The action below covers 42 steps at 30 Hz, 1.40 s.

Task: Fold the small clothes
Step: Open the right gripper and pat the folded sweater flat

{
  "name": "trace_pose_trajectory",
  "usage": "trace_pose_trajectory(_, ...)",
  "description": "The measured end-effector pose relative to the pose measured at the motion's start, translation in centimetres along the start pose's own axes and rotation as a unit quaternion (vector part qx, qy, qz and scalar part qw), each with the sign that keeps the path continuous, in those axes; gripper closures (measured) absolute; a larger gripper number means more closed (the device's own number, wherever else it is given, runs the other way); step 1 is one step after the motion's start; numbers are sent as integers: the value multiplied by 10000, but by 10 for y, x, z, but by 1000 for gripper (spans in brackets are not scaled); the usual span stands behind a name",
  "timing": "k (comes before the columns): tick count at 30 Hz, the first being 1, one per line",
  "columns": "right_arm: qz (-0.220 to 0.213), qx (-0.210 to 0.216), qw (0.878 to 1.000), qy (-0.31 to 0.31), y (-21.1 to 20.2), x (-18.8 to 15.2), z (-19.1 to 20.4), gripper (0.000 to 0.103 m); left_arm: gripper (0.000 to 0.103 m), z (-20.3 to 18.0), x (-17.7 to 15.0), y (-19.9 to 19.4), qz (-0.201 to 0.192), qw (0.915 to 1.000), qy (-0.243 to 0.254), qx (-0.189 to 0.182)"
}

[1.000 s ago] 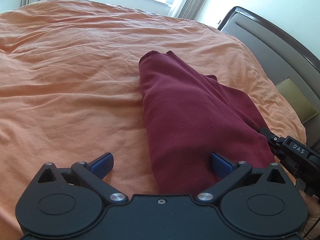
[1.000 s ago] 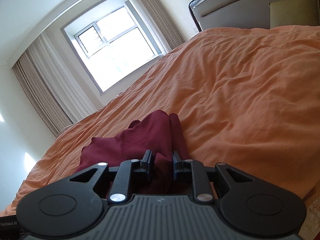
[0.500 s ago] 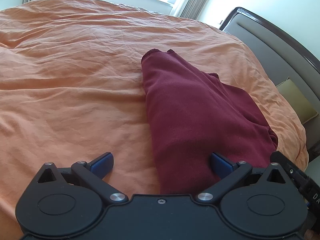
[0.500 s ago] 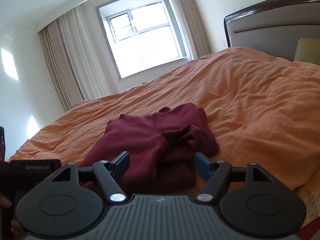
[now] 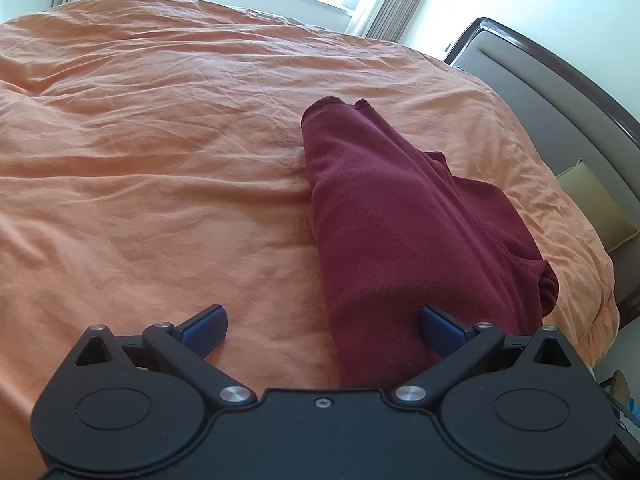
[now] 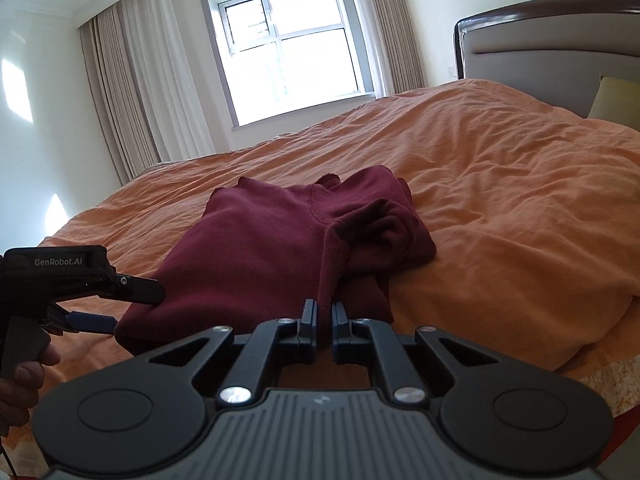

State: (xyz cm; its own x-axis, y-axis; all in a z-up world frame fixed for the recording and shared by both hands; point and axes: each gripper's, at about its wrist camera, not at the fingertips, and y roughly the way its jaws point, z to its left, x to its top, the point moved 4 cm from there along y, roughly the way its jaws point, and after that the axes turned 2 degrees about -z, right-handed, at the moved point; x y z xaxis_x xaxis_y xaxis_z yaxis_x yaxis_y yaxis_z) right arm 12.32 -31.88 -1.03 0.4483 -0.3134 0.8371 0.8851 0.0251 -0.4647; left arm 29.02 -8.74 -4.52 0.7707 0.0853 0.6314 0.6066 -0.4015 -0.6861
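A dark red garment [image 5: 392, 220] lies partly folded on the orange duvet [image 5: 160, 160], its bunched end toward the headboard. My left gripper [image 5: 320, 314] is open, its blue pads [image 5: 438, 320] wide apart with the garment's near end between them. From the right wrist view, the left gripper [image 6: 136, 308] straddles the garment's [image 6: 260, 248] left corner, held by a hand [image 6: 24, 376]. My right gripper [image 6: 324, 308] is shut just short of the garment's near edge, with no cloth seen gripped between its fingers.
The bed's padded headboard [image 5: 560, 112] with a dark wooden frame runs along the right. A yellow-green pillow [image 5: 592, 200] leans against it. A window [image 6: 292, 52] and curtains stand beyond the far side of the bed. The duvet drops off at its near right corner [image 5: 600, 300].
My right gripper let go of the garment, drew back, rolled level, opened wide and then shut. It left the left wrist view. The left gripper stayed open in place.
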Motion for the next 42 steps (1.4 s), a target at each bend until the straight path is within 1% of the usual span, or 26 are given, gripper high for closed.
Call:
trace_pose_trajectory(4, -144, 121, 9998, 63, -5, 6, 0, 89, 1, 1, -3, 2, -14, 10000, 59, 60)
trace_pose_trajectory(5, -183, 141, 9997, 50, -7, 8, 0, 84, 1, 1, -3, 2, -13, 10000, 62, 69)
trace_pose_trajectory(6, -224, 143, 9996, 41, -8, 10, 0, 71, 1, 0, -3, 3, -13, 9999, 62, 78)
trace_pose_trajectory(7, -275, 130, 9995, 44, -9, 13, -1, 62, 1, 0, -4, 3, -15, 9999, 68, 83)
trace_pose_trajectory(8, -335, 112, 9994, 50, -9, 16, -3, 49, 1, -1, -4, 3, -17, 9999, 77, 87)
trace_pose_trajectory(9, -392, 94, 9992, 48, -8, 20, -6, 46, 1, -1, -5, 3, -18, 9999, 89, 89)
trace_pose_trajectory(11, -502, 37, 9987, 17, -3, 32, -12, 45, 1, -1, -5, 3, -16, 9999, 102, 87)
trace_pose_trajectory(12, -564, 1, 9984, -11, 1, 40, -17, 43, 1, 0, -5, 3, -15, 9999, 99, 83)
trace_pose_trajectory(14, -550, -89, 9984, -43, 16, 57, -28, 42, 1, 0, -5, 3, -12, 9999, 92, 88)
trace_pose_trajectory(16, -434, -91, 9990, -13, 38, 73, -41, 43, 1, -1, -6, 3, -17, 9999, 102, 98)
trace_pose_trajectory(19, -19, 33, 9999, 127, 74, 88, -58, 50, 1, -1, -6, 3, -20, 9999, 120, 118)
trace_pose_trajectory(20, 120, 103, 9997, 182, 85, 89, -63, 57, 1, -1, -6, 3, -15, 9998, 125, 124)
trace_pose_trajectory(21, 213, 160, 9994, 216, 93, 91, -66, 70, 1, -2, -6, 3, -10, 9998, 128, 131)
trace_pose_trajectory(22, 348, 219, 9989, 244, 102, 91, -69, 78, 1, -2, -6, 3, -6, 9998, 131, 134)
trace_pose_trajectory(23, 396, 274, 9985, 263, 107, 91, -72, 92, 1, -2, -6, 2, -3, 9998, 140, 136)
trace_pose_trajectory(24, 394, 307, 9984, 252, 109, 92, -72, 95, 1, -2, -6, 2, 0, 9998, 153, 138)
trace_pose_trajectory(25, 369, 305, 9987, 149, 110, 93, -71, 96, 1, -2, -6, 2, 2, 9998, 159, 138)
trace_pose_trajectory(28, 96, 175, 9994, -280, 102, 104, -65, 97, 1, -3, -6, 2, 17, 9998, 169, 108)
trace_pose_trajectory(30, -7, 111, 9993, -353, 99, 110, -64, 97, 1, -5, -6, 2, 19, 9998, 184, 75)
trace_pose_trajectory(33, 69, -2, 9991, -424, 107, 107, -62, 97, 1, -7, -7, 2, 15, 9997, 227, 69)
trace_pose_trajectory(36, 238, -146, 9984, -488, 116, 92, -66, 97, 1, -8, -9, 2, 27, 9996, 273, 61)
trace_pose_trajectory(38, 241, -160, 9988, -395, 115, 82, -68, 96, 1, -7, -10, 1, 36, 9996, 277, 48)
trace_pose_trajectory(40, 183, -232, 9986, -438, 111, 78, -70, 88, 1, -6, -10, 2, 44, 9996, 278, 41)
trace_pose_trajectory(41, 138, -291, 9984, -454, 107, 78, -70, 77, 1, -6, -10, 2, 51, 9996, 273, 51)
trace_pose_trajectory(42, 103, -334, 9984, -455, 104, 77, -69, 70, 1, -6, -11, 2, 50, 9996, 271, 61)
